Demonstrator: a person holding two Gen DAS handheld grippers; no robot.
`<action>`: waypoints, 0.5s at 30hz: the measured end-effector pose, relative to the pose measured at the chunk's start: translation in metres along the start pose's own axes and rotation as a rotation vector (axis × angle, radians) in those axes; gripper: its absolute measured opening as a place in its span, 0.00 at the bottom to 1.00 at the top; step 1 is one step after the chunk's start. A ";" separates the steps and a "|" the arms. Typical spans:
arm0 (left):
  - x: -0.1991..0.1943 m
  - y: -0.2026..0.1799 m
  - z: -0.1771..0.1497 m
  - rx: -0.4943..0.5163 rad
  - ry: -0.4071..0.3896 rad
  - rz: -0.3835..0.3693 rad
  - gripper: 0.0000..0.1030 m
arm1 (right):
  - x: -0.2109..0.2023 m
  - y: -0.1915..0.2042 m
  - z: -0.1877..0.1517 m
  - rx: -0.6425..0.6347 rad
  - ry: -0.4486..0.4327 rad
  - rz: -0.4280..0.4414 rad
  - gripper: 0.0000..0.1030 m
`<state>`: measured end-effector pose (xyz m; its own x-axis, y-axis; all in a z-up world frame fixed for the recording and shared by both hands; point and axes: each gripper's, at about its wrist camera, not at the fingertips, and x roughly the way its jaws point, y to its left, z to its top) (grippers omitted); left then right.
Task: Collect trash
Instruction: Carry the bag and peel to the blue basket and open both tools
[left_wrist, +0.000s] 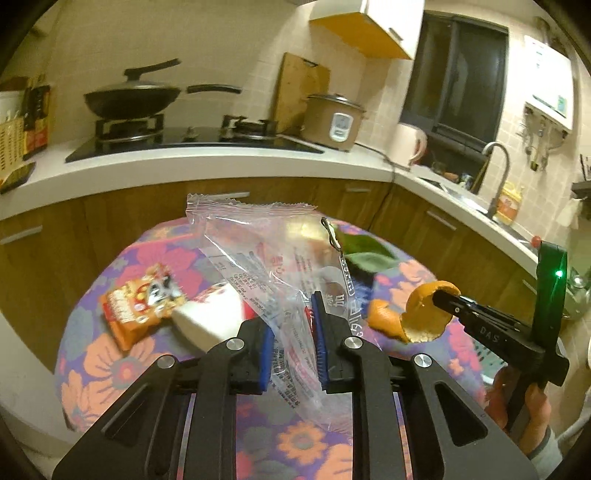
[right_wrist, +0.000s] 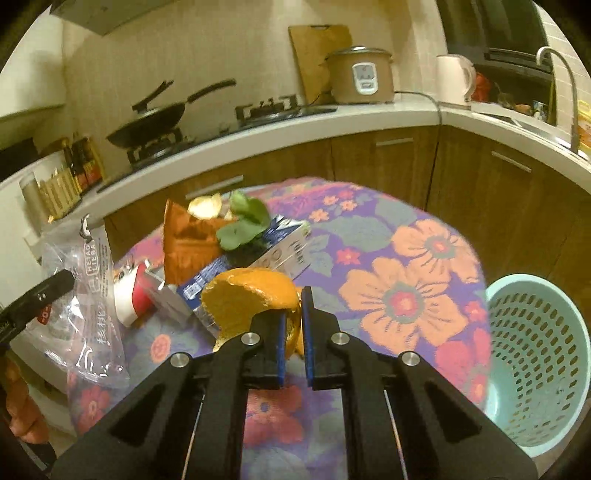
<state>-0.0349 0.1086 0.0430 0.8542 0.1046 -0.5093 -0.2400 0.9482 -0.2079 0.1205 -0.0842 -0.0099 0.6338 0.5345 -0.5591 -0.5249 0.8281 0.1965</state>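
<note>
My left gripper (left_wrist: 293, 317) is shut on a clear plastic wrapper (left_wrist: 255, 247), which stands up crumpled between the blue pads above the table. One of its fingers (right_wrist: 48, 290) shows at the left of the right wrist view, with the wrapper (right_wrist: 86, 306) hanging from it. My right gripper (right_wrist: 293, 306) is shut on a curled orange peel (right_wrist: 243, 295), held clear of the cloth. In the left wrist view that gripper (left_wrist: 439, 295) holds the peel (left_wrist: 424, 317) at the right. A teal perforated basket (right_wrist: 535, 362) stands beside the table's right edge.
On the floral tablecloth (right_wrist: 406, 295) lie an orange snack packet (left_wrist: 140, 306), a red-and-white carton (right_wrist: 136, 291), a blue-and-white carton (right_wrist: 280, 247), green leaves (right_wrist: 243, 221) and another peel (left_wrist: 382, 317). Kitchen counter (left_wrist: 221, 162) and wooden cabinets run behind.
</note>
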 end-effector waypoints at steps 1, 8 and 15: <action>0.002 -0.005 0.001 0.005 -0.001 -0.014 0.16 | -0.004 -0.005 0.000 0.012 -0.007 -0.004 0.05; 0.023 -0.067 0.008 0.087 0.000 -0.121 0.16 | -0.033 -0.067 -0.010 0.105 -0.037 -0.109 0.05; 0.057 -0.150 0.009 0.192 0.042 -0.219 0.16 | -0.055 -0.150 -0.035 0.269 -0.030 -0.241 0.05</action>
<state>0.0535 -0.0251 0.0525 0.8554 -0.1172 -0.5045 0.0426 0.9867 -0.1570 0.1443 -0.2439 -0.0371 0.7397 0.3199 -0.5920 -0.1928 0.9437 0.2689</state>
